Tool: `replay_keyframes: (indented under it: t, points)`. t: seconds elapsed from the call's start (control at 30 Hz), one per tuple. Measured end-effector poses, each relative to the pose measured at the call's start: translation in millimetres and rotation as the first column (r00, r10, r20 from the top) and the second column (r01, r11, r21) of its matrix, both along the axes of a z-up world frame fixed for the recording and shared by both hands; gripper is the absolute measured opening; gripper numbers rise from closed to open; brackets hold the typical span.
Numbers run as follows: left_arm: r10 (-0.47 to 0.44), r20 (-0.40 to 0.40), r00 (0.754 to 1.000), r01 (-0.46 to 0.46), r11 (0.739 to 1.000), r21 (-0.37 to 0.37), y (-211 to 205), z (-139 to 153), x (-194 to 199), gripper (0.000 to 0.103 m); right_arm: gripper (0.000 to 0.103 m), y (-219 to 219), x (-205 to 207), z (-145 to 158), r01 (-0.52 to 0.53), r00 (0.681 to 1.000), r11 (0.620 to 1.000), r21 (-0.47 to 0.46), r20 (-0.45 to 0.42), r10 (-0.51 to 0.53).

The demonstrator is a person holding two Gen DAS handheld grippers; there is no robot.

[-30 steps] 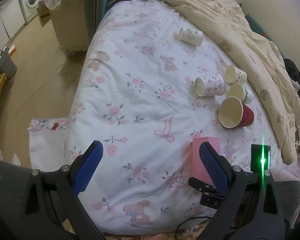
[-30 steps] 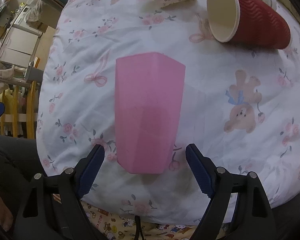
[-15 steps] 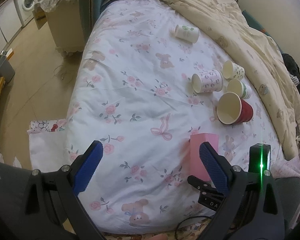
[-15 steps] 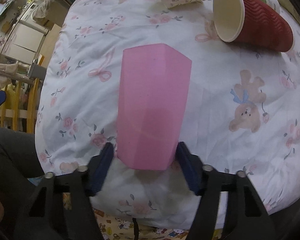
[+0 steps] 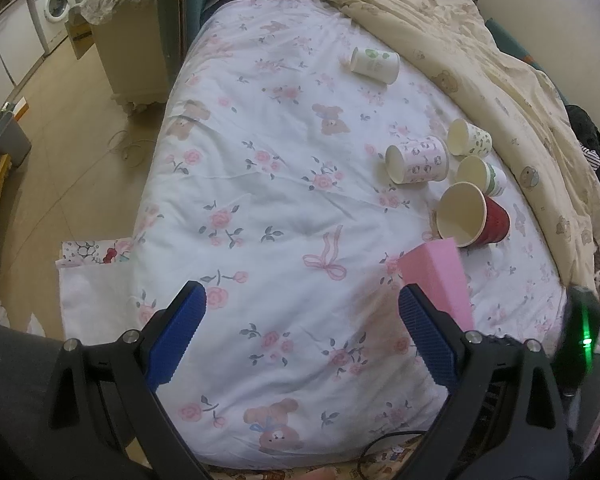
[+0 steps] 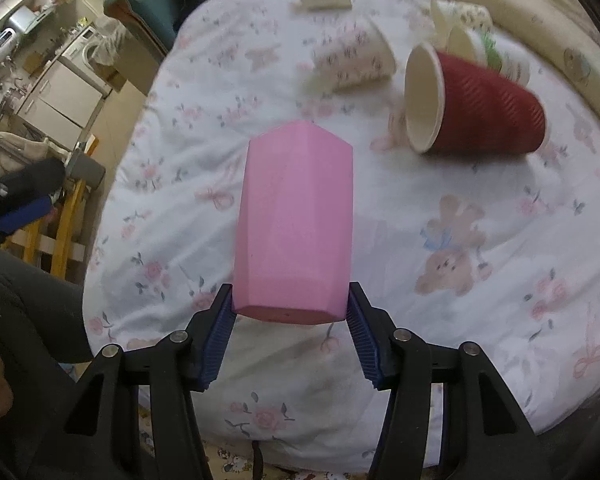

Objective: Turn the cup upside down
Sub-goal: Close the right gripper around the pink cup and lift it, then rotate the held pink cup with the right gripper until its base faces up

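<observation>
A pink faceted cup (image 6: 296, 220) is held in my right gripper (image 6: 290, 312), which is shut on its closed base end; the cup is lifted off the floral bedsheet and points away from the camera. The same pink cup (image 5: 440, 276) shows in the left wrist view, partly hidden behind my left gripper's right finger. My left gripper (image 5: 300, 320) is open and empty above the near part of the bed.
A red paper cup (image 6: 476, 108) lies on its side just beyond the pink cup, with several patterned paper cups (image 5: 418, 160) lying behind it. A beige quilt (image 5: 480, 52) is bunched along the right. The bed's edge and floor (image 5: 60, 160) are at the left.
My right gripper closed on the pink cup's base and lifted it off the sheet, tipping it. The left gripper stayed open and shifted slightly.
</observation>
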State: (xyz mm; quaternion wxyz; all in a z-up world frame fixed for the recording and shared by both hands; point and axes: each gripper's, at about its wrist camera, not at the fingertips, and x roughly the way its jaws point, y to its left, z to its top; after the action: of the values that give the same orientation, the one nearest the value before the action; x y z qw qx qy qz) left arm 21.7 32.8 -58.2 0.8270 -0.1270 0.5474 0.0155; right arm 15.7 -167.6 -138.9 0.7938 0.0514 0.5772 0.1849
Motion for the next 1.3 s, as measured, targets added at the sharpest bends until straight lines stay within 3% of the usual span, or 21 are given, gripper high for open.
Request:
replay_keyframes:
  t: [0.33,0.47,0.6,0.77,0.9,1.3]
  points:
    - [-0.004,0.001,1.0,0.004,1.0,-0.002,4.0,-2.5,0.6,0.096,0.057,-15.9,1.2,46.4,-0.021,0.996,1.0,0.001,0.082,0.021]
    - [-0.062,0.047,0.997,0.066,0.994,-0.082,-5.4,8.7,4.4,0.096,0.057,-19.9,0.0,56.8,-0.058,0.995,0.998,0.007,0.082,0.058]
    - [-0.193,0.114,0.975,0.213,0.957,-0.197,-30.7,31.2,17.5,0.096,0.057,-20.0,-7.7,62.2,-0.082,0.992,0.997,0.0,0.098,0.082]
    - [-0.275,0.129,0.953,0.291,0.948,-0.128,-60.4,38.3,34.2,0.096,0.057,-21.8,-15.9,64.2,-0.1,0.99,0.995,0.032,0.103,0.096]
    - [-0.271,0.081,0.959,0.28,0.951,-0.133,-65.5,22.8,42.6,0.096,0.057,-25.4,-19.6,69.8,-0.11,0.987,0.993,0.042,0.121,0.104]
    - [-0.238,0.043,0.97,0.242,0.959,-0.15,-56.8,5.6,42.4,0.096,0.057,-29.4,-34.6,93.6,-0.16,0.963,0.987,0.025,0.222,0.15]
